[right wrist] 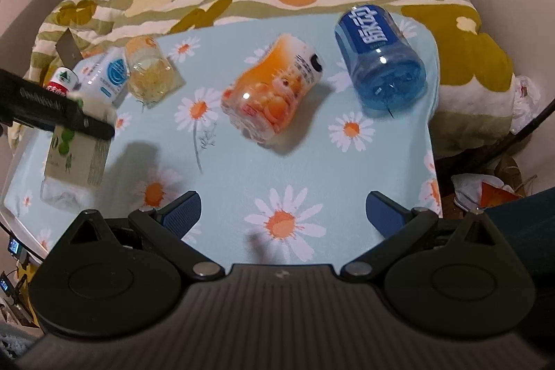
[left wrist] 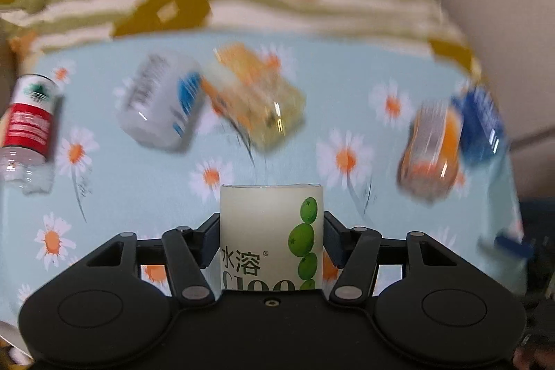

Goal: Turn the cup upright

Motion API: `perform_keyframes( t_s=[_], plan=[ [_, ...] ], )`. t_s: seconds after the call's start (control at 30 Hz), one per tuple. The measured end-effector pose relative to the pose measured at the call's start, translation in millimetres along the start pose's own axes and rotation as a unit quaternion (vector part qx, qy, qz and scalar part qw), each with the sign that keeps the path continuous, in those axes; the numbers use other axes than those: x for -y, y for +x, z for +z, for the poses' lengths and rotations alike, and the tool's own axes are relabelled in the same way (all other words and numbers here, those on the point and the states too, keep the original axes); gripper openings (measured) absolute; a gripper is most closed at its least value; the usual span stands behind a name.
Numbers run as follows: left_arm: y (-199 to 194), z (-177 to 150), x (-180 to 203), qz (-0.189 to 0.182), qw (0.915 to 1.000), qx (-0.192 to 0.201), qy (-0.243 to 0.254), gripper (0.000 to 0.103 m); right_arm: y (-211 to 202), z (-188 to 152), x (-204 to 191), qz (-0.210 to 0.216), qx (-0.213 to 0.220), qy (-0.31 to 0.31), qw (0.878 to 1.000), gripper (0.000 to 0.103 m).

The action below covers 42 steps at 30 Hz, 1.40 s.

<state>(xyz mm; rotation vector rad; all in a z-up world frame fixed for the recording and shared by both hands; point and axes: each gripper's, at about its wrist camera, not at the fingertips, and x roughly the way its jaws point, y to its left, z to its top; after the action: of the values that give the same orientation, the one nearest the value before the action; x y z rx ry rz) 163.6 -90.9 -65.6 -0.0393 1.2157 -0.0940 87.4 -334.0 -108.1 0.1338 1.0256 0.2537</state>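
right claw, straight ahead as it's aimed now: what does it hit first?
Probably the orange-label cup, lying on its side on the daisy tablecloth. The right claw is open and empty, with bare cloth between. The camera looks down, so it may meet the cloth first.

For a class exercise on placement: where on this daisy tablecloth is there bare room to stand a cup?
Free: the near strip between the orange-labelled bottle and the open right gripper. Crowded: the far-left corner, where the red-labelled bottle, white bottle and clear yellow cup cluster.
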Motion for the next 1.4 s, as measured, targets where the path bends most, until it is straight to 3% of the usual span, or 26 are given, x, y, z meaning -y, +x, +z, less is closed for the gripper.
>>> perform_keyframes(
  t_s=[0.07,0.2,0.33,0.5,0.73,0.87,0.97,1.2,1.4],
  plan=[
    [-13,-11,-3,0.007,0.9971,0.074,-0.019,0.064,0,0,-4,0.005,-0.002,-0.003,1.000,0.103],
    [-20,-37,-1,0.029,0.9797,0.195,-0.033,0.064,3,-5,-13,0.016,-0.015,-0.007,1.000,0.103],
    [-13,-57,-2,0.034,0.9588,0.280,-0.033,0.065,8,-14,-23,0.004,-0.020,-0.039,0.999,0.103],
    [3,-71,-9,0.029,0.9361,0.349,-0.034,0.065,18,-26,-35,-0.021,-0.015,-0.087,0.996,0.103],
    [23,-87,-19,0.033,0.9242,0.379,-0.036,0.065,26,-35,-46,-0.028,-0.004,-0.112,0.993,0.103],
    [22,-95,-15,0.039,0.9216,0.385,-0.024,0.066,28,-38,-51,-0.025,-0.002,-0.122,0.992,0.103],
    [18,-100,-12,0.045,0.9245,0.378,-0.016,0.066,29,-39,-53,-0.024,-0.002,-0.123,0.992,0.103],
    [9,-108,-5,0.057,0.9413,0.333,-0.005,0.066,26,-39,-57,-0.021,0.000,-0.114,0.993,0.103],
    [8,-110,-1,0.062,0.9468,0.316,0.009,0.066,22,-40,-59,-0.019,0.003,-0.106,0.994,0.103]
  ],
)
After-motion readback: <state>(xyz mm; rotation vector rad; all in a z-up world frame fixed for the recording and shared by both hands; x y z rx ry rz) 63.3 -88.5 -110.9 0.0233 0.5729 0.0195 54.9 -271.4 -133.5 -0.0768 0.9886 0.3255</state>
